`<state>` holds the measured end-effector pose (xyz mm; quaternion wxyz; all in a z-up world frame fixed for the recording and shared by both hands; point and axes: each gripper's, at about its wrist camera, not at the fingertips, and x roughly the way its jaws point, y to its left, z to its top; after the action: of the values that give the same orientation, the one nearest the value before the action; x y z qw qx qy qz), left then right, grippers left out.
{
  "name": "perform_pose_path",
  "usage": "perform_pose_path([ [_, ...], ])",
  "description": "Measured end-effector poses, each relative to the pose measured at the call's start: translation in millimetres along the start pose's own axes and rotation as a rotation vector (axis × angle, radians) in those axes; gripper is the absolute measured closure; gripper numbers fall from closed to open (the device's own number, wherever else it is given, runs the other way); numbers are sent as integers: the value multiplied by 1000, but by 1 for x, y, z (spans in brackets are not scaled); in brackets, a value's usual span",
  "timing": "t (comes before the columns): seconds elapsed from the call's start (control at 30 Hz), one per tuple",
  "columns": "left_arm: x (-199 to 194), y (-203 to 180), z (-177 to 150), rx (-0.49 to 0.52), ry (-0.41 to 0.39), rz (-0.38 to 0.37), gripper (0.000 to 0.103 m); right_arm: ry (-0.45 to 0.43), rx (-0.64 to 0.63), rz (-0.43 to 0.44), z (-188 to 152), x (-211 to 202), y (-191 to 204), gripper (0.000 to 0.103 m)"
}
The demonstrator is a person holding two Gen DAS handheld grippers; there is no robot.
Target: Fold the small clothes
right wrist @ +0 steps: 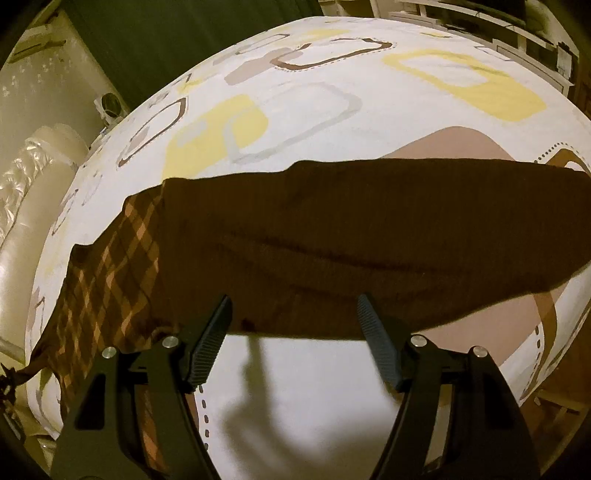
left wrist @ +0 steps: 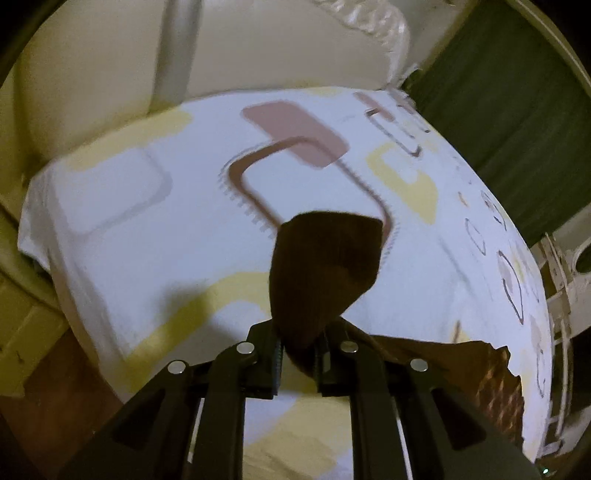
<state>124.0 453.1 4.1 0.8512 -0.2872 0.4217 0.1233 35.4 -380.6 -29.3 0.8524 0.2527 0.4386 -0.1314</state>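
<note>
A dark brown cloth (right wrist: 332,236) with a plaid end (right wrist: 110,266) lies across the patterned bedsheet (right wrist: 314,110). In the left wrist view my left gripper (left wrist: 300,354) is shut on a bunched corner of the brown cloth (left wrist: 325,266), which stands up ahead of the fingers; the rest trails off to the right with its plaid part (left wrist: 498,380) showing. In the right wrist view my right gripper (right wrist: 295,321) is open, its fingertips over the cloth's near edge with nothing clamped between them.
The mattress (left wrist: 147,206) ends at a cream padded headboard (left wrist: 277,44) in the left wrist view. A dark green curtain (left wrist: 517,110) hangs beyond its far right side. White furniture (right wrist: 480,22) stands past the bed in the right wrist view.
</note>
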Motion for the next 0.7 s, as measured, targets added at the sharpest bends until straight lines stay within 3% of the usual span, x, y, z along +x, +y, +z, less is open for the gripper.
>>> perform_pose_path([
  [0.13,4,36,3,-65,-9,55,86,4,-5,-2,-2,-3,3,32],
  [0.33,0,82,2,-142,-14,97,72,10,-3,-12,-8,-4,6,31],
  [0.47,-4,108,-7,-214,-5,25,40,11,-9,-14,-10,-3,11,27],
  [0.57,-7,121,-14,-271,5,-29,32,15,-14,-15,-12,-2,14,27],
  [0.7,-2,114,-19,-358,55,-152,32,21,-17,-19,-15,0,19,27],
])
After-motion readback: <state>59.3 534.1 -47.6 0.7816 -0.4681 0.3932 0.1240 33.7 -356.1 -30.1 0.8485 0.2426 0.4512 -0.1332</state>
